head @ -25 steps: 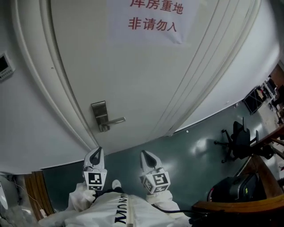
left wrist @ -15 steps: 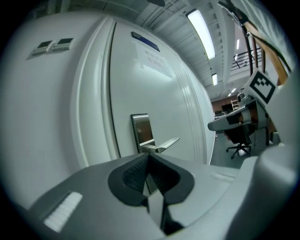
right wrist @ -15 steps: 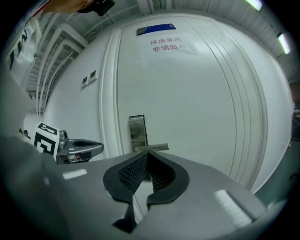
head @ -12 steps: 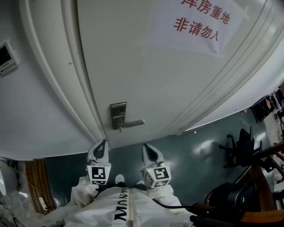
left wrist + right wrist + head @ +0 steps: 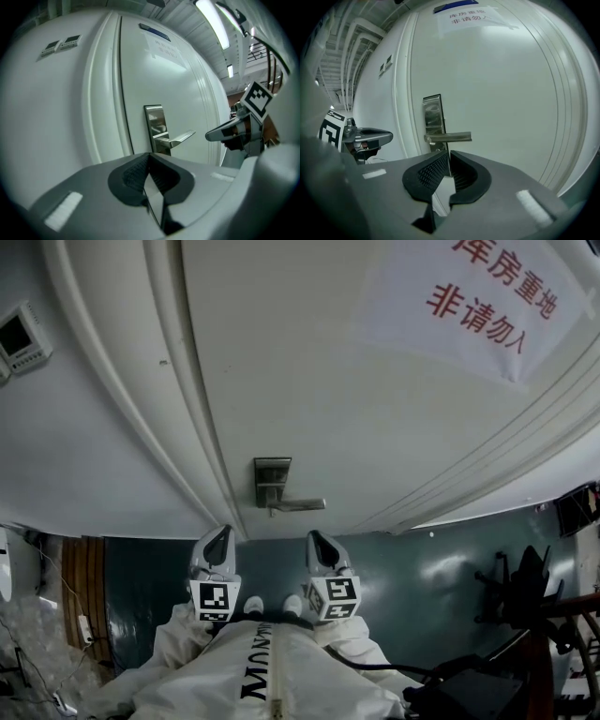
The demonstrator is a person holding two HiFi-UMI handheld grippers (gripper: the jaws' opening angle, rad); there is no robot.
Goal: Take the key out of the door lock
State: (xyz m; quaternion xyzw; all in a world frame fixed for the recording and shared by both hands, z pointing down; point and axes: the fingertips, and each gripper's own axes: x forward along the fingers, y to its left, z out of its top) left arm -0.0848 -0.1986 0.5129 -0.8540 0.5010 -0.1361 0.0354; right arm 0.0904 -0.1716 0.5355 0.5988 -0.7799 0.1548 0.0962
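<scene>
We can't really pick out the key itself, it's too small to see. The metal lock plate sits on the white door near its left edge, and the lever handle sticks out to the right from it. Both tongs are held side by side below it, not touching the lock. The left tongs are pressed together with nothing between them. The right tongs are the same, closed tight on nothing. Higher up the door there's a paper sign with red characters, and down low a dark green floor.
</scene>
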